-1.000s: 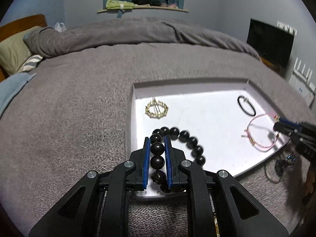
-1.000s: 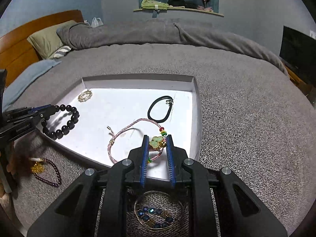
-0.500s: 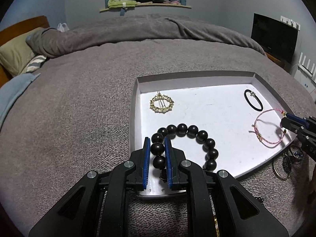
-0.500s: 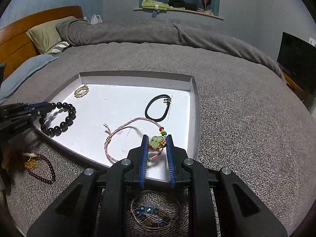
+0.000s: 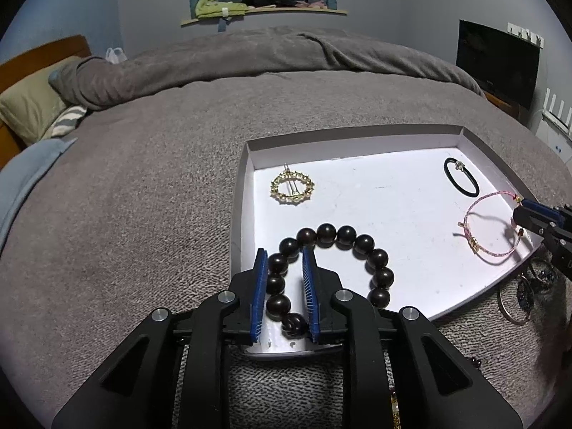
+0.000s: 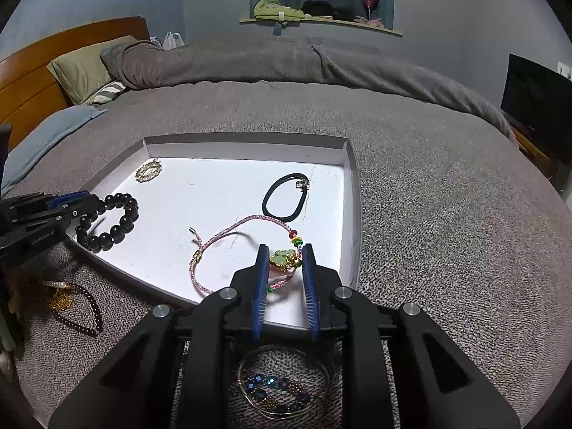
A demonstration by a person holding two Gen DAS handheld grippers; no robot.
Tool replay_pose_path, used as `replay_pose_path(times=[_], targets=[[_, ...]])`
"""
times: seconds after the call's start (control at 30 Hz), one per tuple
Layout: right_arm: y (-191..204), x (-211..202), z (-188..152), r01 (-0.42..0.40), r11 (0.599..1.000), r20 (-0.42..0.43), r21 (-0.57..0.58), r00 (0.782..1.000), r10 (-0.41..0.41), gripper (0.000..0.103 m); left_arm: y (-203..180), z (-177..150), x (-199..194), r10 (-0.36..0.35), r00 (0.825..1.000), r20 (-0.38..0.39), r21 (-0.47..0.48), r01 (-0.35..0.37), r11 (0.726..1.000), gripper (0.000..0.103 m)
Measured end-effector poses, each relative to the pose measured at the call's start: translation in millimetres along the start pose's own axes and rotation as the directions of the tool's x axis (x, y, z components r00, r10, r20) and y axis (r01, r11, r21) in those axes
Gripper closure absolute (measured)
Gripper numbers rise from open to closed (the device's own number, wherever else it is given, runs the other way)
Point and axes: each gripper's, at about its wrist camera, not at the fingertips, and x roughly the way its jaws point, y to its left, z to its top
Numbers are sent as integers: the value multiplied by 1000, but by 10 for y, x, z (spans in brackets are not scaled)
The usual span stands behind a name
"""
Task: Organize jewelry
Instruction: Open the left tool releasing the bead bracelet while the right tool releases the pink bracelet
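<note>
A white tray (image 5: 361,143) lies on the grey bed. A dark bead bracelet (image 5: 343,239) lies in its near left corner; my left gripper (image 5: 285,261) is slightly open around its beads, no longer pinching them. A pink cord bracelet (image 6: 228,236) with a green charm (image 6: 282,259) lies at the tray's near right; my right gripper (image 6: 285,255) is slightly open around the charm. A gold hair clip (image 5: 292,187) and a black hair tie (image 5: 461,180) lie further back in the tray.
A wire bangle with blue beads (image 6: 282,389) lies on the blanket under my right gripper. A dark red bead string with gold pieces (image 6: 78,304) lies left of the tray. Pillows (image 6: 85,71) and a folded duvet (image 6: 286,60) lie at the far end.
Both grippers have opened a little, letting go of the bead bracelet and the charm. The bead bracelet now rests flat in the tray. Both views have pulled back slightly.
</note>
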Motion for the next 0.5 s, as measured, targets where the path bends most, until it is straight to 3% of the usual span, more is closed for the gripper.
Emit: replay_pose_path(times=[0.07, 0.17, 0.2, 0.33, 0.37, 0.43, 0.5], targets=[[4, -8, 3, -6, 1000, 5, 3, 1000, 6, 78, -2, 0, -2, -4, 1000, 1, 0, 4, 1000, 78], [21, -39, 6, -10, 1000, 21, 1, 1000, 10, 60, -17, -3, -20, -14, 1000, 11, 3, 14, 1000, 72], [19, -42, 9, -14, 1000, 23, 0, 1000, 14, 60, -23, -2, -36, -17, 1000, 20, 3, 17, 1000, 69], [-6, -59, 21, -36, 999, 37, 22, 999, 35, 56, -22, 10, -125, -29, 997, 65, -4, 29, 1000, 53], [-15, -79, 27, -40, 999, 48, 30, 998, 38, 51, -17, 15, -163, -35, 996, 85, -9, 36, 999, 50], [-31, -141, 34, -47, 998, 79, 43, 996, 43, 42, -22, 23, -252, -46, 991, 127, -12, 48, 999, 34], [-56, -222, 33, -53, 997, 119, 57, 992, 46, 27, -32, 32, -332, -49, 985, 165, -11, 51, 999, 25]])
